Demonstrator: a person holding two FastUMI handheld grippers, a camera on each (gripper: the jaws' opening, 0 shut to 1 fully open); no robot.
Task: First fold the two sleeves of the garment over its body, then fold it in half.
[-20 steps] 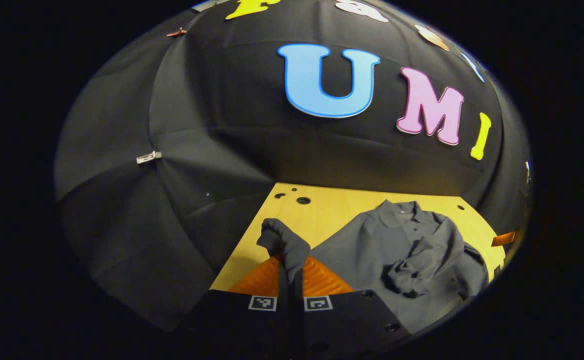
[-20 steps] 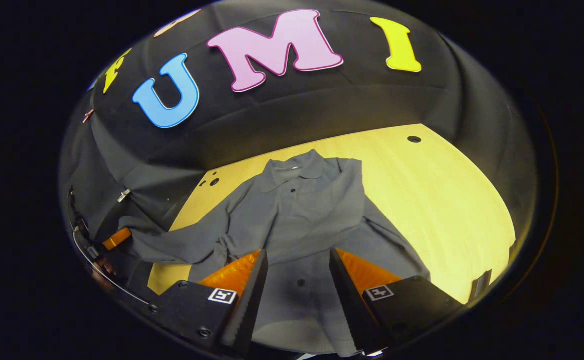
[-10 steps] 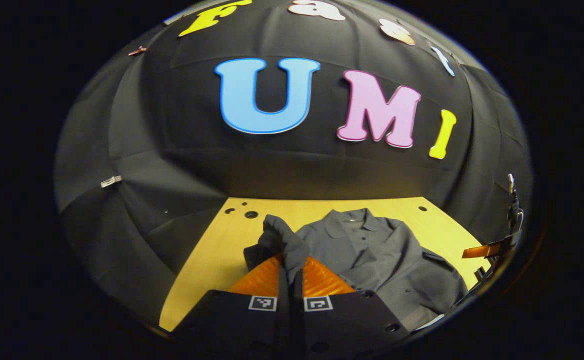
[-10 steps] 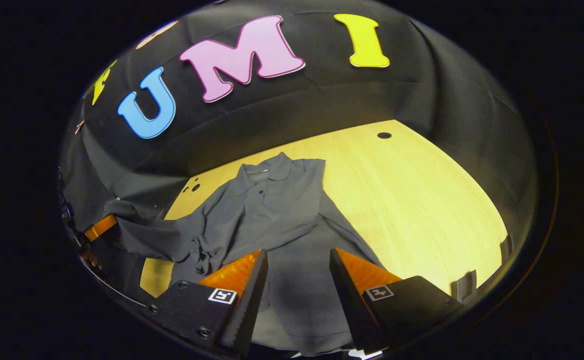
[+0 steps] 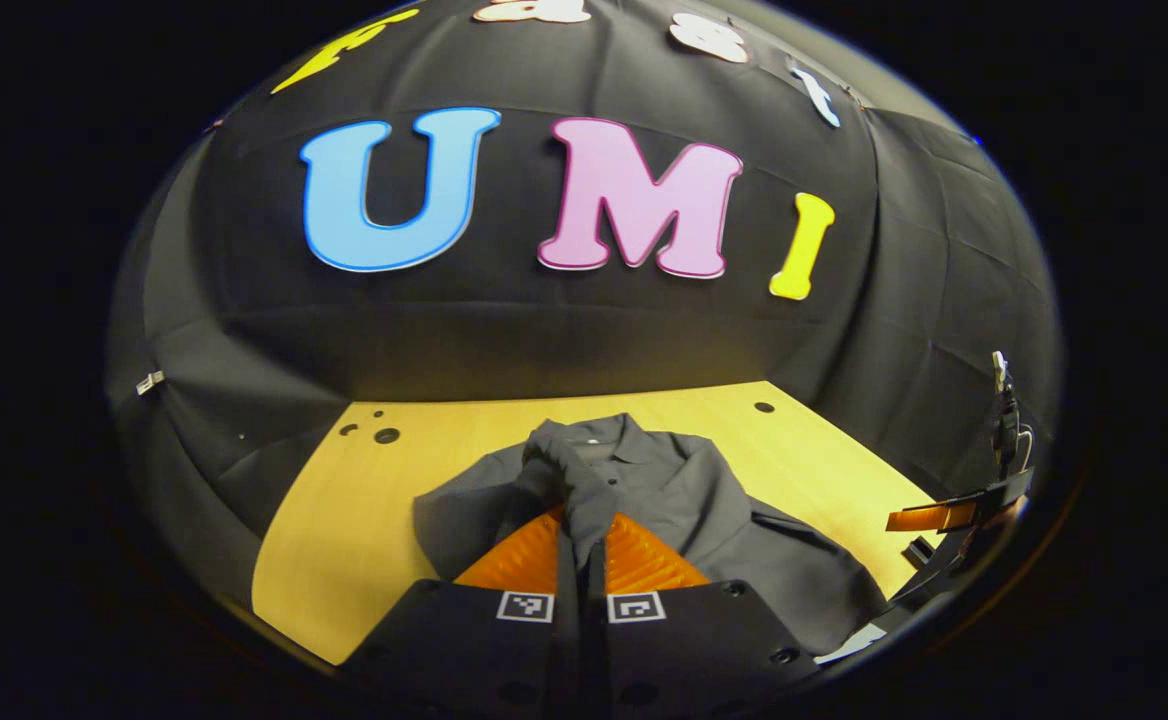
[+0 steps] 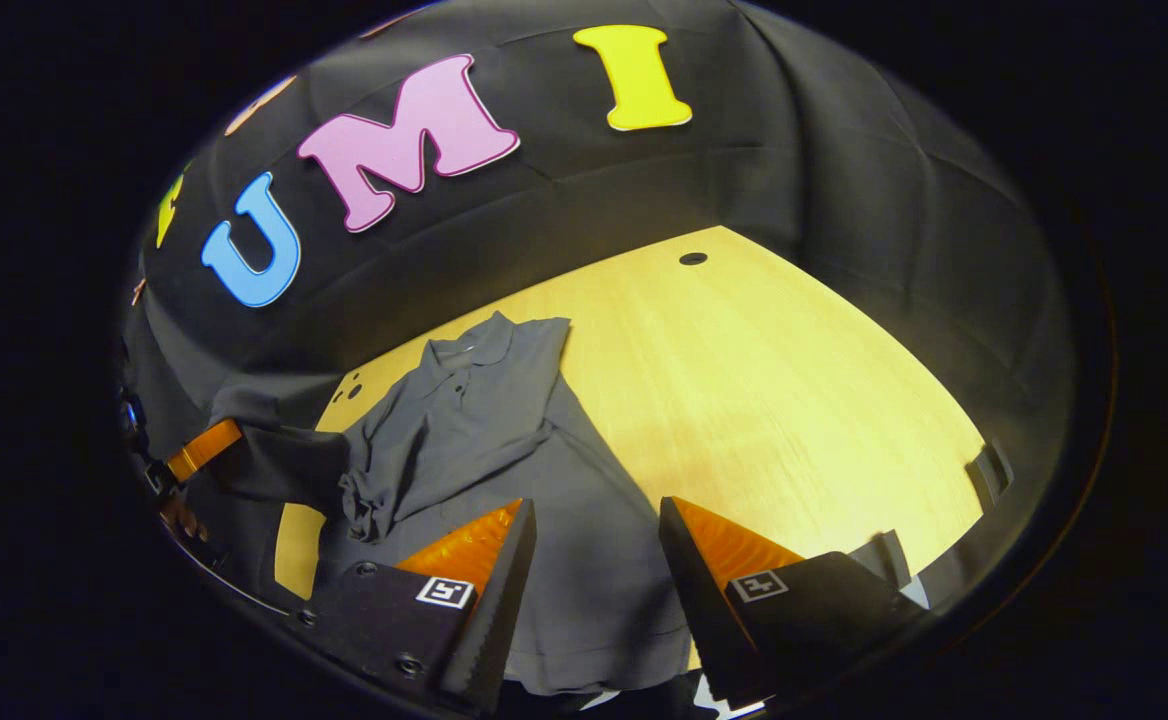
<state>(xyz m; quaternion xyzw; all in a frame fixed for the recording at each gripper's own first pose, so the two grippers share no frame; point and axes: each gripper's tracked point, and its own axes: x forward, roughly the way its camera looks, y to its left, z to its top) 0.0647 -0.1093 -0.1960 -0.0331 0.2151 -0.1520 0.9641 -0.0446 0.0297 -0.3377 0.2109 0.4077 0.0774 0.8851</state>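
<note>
- Left hand-held gripper (image 5: 584,530), lower centre of its view: fingers pinched on grey sleeve (image 5: 566,480), lifted over garment (image 5: 704,500).
- Right hand-held gripper (image 6: 594,560): fingers spread, holding nothing, above garment's lower body.
- Garment lies on counter (image 6: 794,400).

A pale wooden worktop (image 6: 794,400) with small round holes near its far edge and corners carries a dark grey collared button shirt (image 6: 504,440), lying collar toward the wall, its hem near the front edge.
</note>
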